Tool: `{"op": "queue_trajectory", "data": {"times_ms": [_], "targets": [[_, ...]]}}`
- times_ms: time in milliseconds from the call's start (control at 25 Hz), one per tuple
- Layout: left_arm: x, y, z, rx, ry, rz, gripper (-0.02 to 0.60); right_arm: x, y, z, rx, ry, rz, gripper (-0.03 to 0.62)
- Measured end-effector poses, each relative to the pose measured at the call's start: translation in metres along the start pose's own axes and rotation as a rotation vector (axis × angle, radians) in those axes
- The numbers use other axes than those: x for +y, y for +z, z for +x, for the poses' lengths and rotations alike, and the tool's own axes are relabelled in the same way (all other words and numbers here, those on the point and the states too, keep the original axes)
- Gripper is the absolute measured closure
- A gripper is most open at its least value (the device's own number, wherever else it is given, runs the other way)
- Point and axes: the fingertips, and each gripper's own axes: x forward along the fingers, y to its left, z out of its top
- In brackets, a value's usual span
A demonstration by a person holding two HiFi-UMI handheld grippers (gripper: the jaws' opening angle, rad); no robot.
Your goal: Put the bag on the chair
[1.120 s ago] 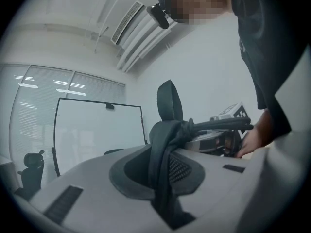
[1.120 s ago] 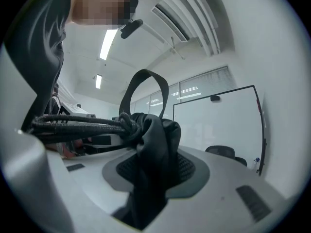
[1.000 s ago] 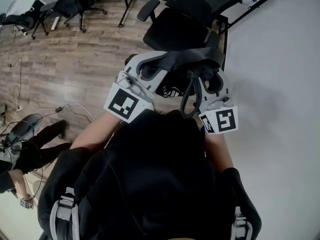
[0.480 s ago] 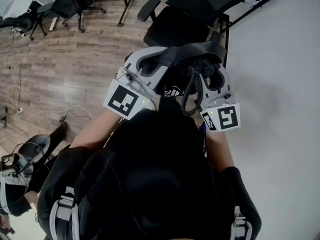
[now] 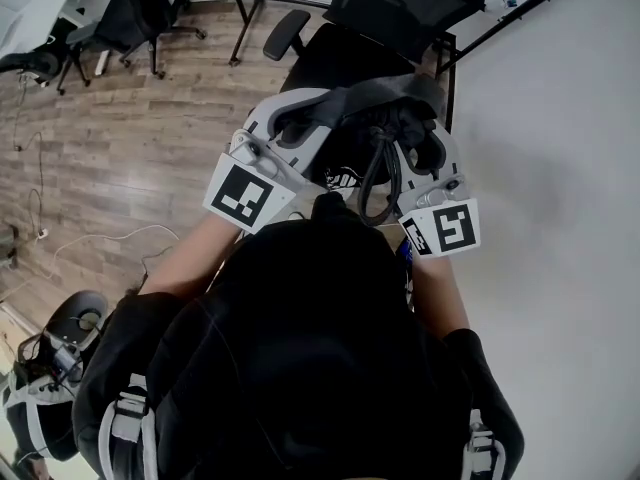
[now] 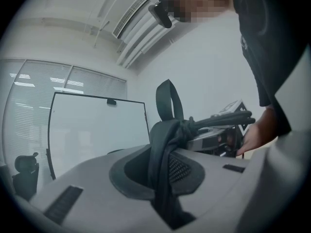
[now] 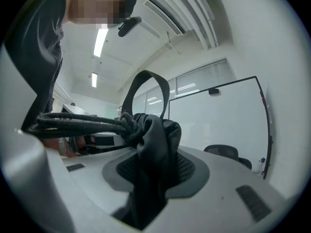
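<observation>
A black drawstring bag [image 5: 372,96] hangs between my two grippers, its gathered top stretched from one to the other and a cord loop [image 5: 376,182] dangling. My left gripper [image 5: 292,120] is shut on a bunch of the bag's fabric [image 6: 163,144]. The right gripper [image 5: 424,136] is likewise shut on bunched fabric [image 7: 156,141], with the cords [image 7: 82,123] running off to the left. Both point level. The black office chair [image 5: 340,56] stands just beyond them, its seat partly hidden under the bag. A strap loop [image 6: 168,101] sticks up from the bag.
A white wall [image 5: 560,218] runs along the right. More black chairs [image 5: 140,8] stand at the far left on the wooden floor [image 5: 130,138], where a cable [image 5: 100,240] lies. A whiteboard's black frame [image 5: 240,8] stands behind the chair. Another chair base [image 5: 62,346] shows at bottom left.
Both grippers have carried the bag forward, toward the chair; the seat now lies partly under the bag. The grip on the fabric looks the same.
</observation>
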Motion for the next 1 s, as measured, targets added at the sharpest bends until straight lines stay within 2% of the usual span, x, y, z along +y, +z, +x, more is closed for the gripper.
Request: {"op": "queue_trajectory", "data": {"times_ms": [160, 520, 1000], "targets": [[0.017, -0.004, 0.032, 0.011, 0.006, -0.005, 0.535, -0.031, -0.002, 0.018, 0.003, 0.01, -0.002, 0.465], [0.057, -0.02, 0.145, 0.024, 0.022, 0.009, 0.535, -0.141, -0.023, 0.063, 0.014, 0.04, 0.003, 0.465], [0.059, -0.019, 0.146, 0.034, 0.04, -0.003, 0.535, -0.139, -0.018, 0.064, 0.022, 0.047, -0.005, 0.467]]}}
